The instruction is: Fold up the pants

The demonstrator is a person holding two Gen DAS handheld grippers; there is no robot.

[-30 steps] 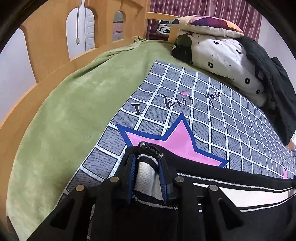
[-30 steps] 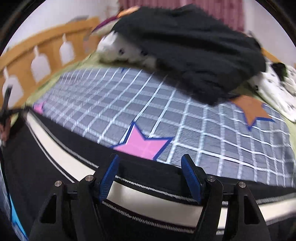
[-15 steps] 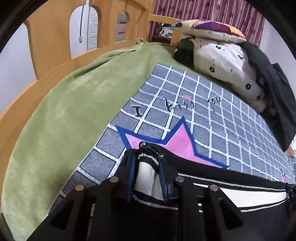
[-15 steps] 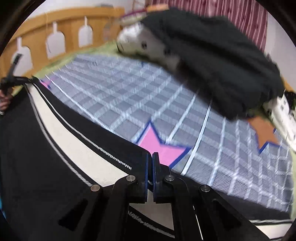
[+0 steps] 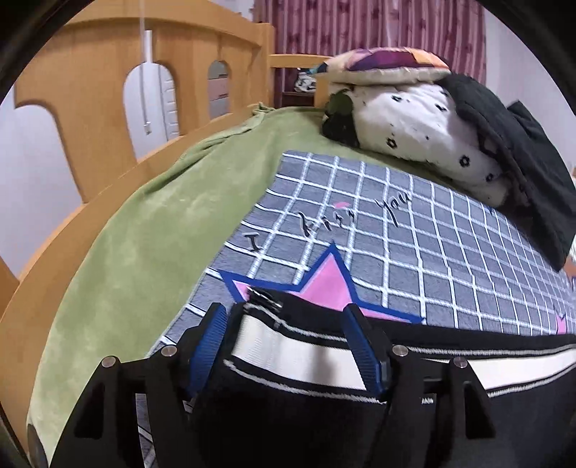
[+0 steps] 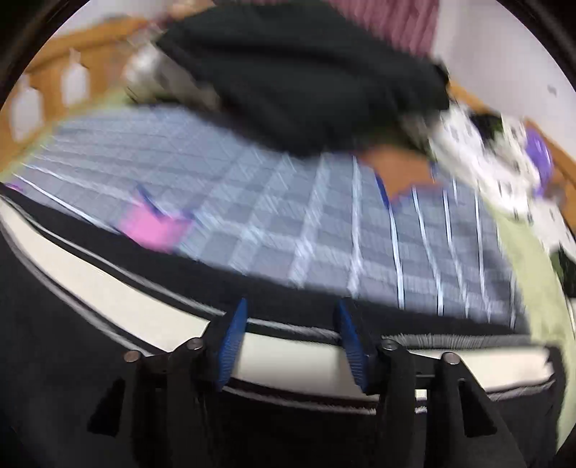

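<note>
Black pants point(image 5: 306, 406) with a cream side stripe point(image 5: 288, 354), spread along the near edge of the grey checked blanket point(image 5: 414, 244), stripe end just short of the pink star point(image 5: 325, 284). Left gripper point(image 5: 288, 345): blue pads wide apart, straddling the stripe end, nothing pinched. Right gripper point(image 6: 289, 336): likewise parted over the stripe further along (view badly blurred). Probably between folds, garment laid down and released. Next: pick fresh edge points well clear of the star, pinch both layers, carry over evenly.

place: home bedroom | cues: wooden bed frame point(image 5: 90, 108), pillows point(image 5: 406, 118), checked blanket point(image 5: 414, 252), curtain point(image 5: 360, 28)
</note>
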